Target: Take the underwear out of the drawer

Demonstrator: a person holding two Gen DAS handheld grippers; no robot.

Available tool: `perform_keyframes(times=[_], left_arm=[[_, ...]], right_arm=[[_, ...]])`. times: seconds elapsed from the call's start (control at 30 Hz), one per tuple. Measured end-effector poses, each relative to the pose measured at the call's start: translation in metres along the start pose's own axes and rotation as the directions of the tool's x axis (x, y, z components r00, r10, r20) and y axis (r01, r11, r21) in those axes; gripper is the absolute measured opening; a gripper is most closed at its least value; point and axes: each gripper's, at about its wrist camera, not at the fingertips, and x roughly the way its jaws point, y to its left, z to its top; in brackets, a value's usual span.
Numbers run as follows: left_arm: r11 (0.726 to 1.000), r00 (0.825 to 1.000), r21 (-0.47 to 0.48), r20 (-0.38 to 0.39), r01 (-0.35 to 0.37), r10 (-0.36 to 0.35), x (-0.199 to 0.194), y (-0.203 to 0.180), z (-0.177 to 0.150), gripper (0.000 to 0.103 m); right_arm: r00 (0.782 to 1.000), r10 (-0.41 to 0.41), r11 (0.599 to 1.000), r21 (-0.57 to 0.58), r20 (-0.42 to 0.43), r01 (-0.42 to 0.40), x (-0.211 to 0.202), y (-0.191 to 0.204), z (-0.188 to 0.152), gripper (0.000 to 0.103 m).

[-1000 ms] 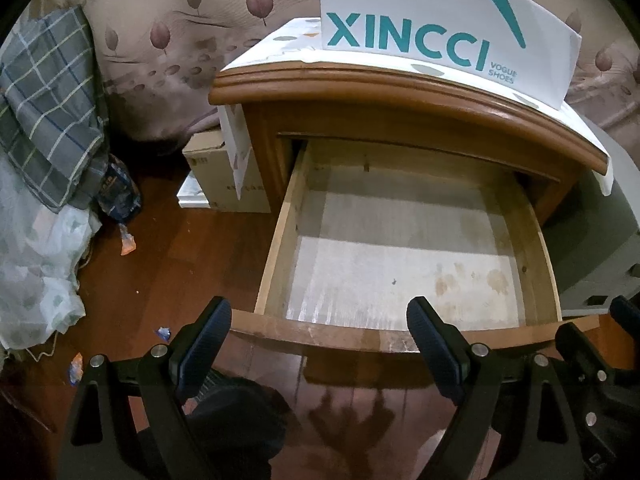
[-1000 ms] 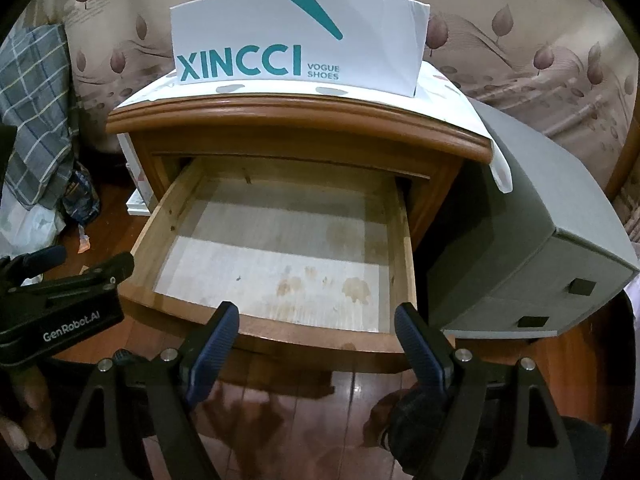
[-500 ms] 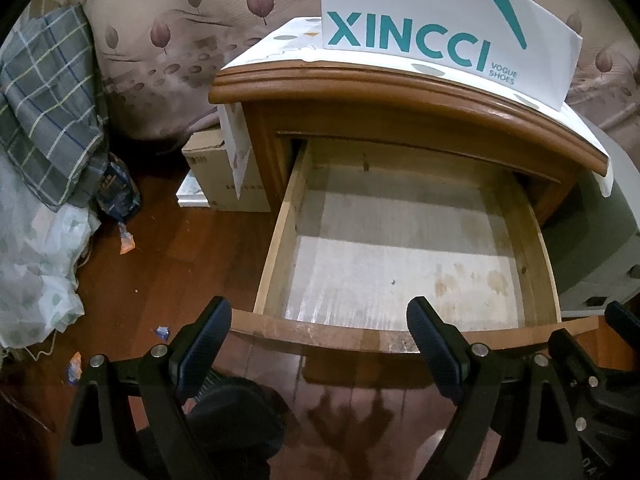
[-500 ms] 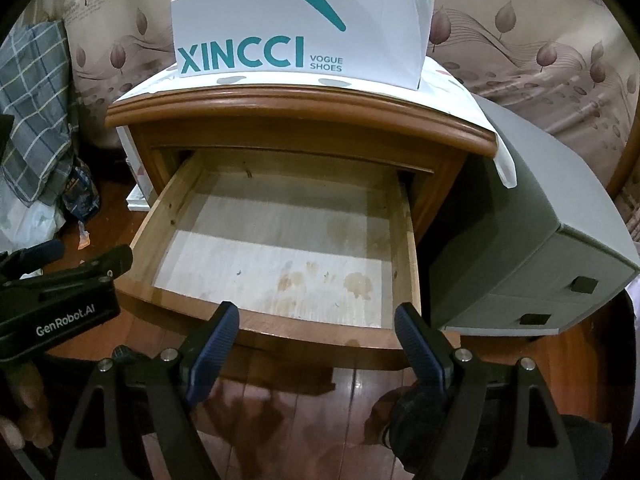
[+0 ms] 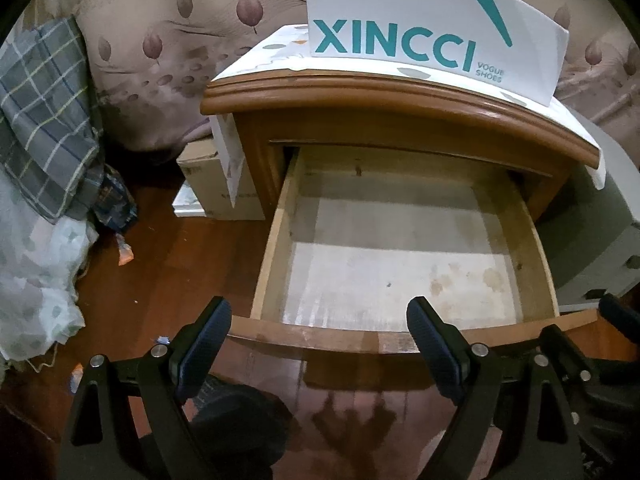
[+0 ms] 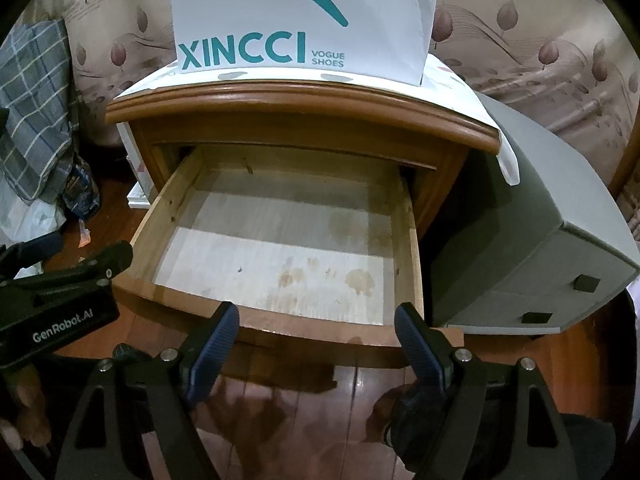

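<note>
While drawer [image 5: 404,264] stands pulled out of wooden nightstand [image 5: 400,120], I see only bare stained bottom, no underwear in either view. Left gripper [image 5: 318,340] jaws spread wide, nothing between. Right gripper [image 6: 316,342] same, hovering at drawer front. White XINCCI box [image 6: 304,28] on top.

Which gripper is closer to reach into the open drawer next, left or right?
Neither clearly. The left gripper and right gripper both hover open at the drawer front rim. No underwear shows inside it, so there is nothing to grab.
</note>
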Motion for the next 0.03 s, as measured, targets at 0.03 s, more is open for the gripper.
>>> perform_keyframes(times=[0.03], left_arm=[[1.0,1.0,-0.007,-0.002,0.006,-0.006,0.0002,0.0014,0.0005,0.088]], right_arm=[[1.0,-0.001,1.0,0.0,0.001,0.001,0.0001,0.0002,0.0003,0.082]])
